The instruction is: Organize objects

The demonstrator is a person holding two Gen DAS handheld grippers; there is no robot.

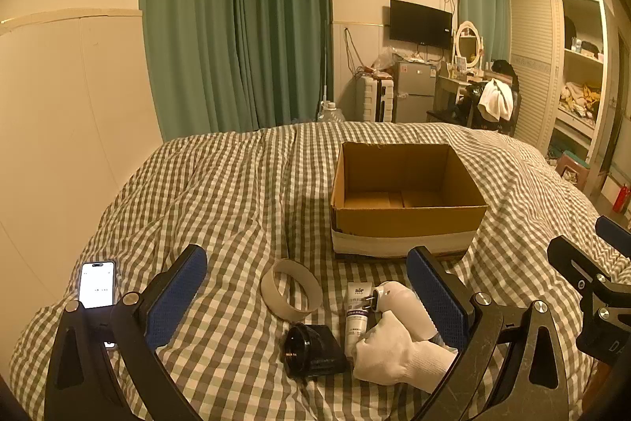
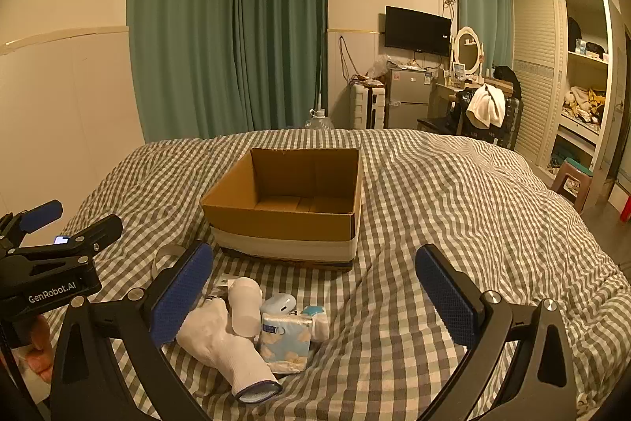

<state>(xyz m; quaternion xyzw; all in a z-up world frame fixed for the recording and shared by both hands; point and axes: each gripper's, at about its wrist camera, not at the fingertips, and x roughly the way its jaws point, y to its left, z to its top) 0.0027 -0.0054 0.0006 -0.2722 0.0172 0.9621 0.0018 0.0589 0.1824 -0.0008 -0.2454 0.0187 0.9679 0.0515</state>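
Phone: lit white-screened smartphone (image 1: 97,285) lies far left on the grey-and-white checked quilt (image 1: 236,192).
Left gripper (image 1: 307,296): jaws spread wide, holding nothing, above the quilt.
Tape: beige tape ring (image 1: 291,287), black round-lidded pouch (image 1: 313,349) just behind.
Pile: white tube (image 1: 357,314), white plug adapter (image 1: 398,302), white sock (image 1: 398,354) touching.
Box: open brown cardboard box (image 1: 406,200) beyond.
Right gripper (image 2: 313,302): wide open, empty, over blue-patterned tissue pack (image 2: 284,342).

Both wrist cameras are looking forward, low over the checked bedspread (image 1: 244,184), sharing the open brown cardboard box (image 2: 292,219).
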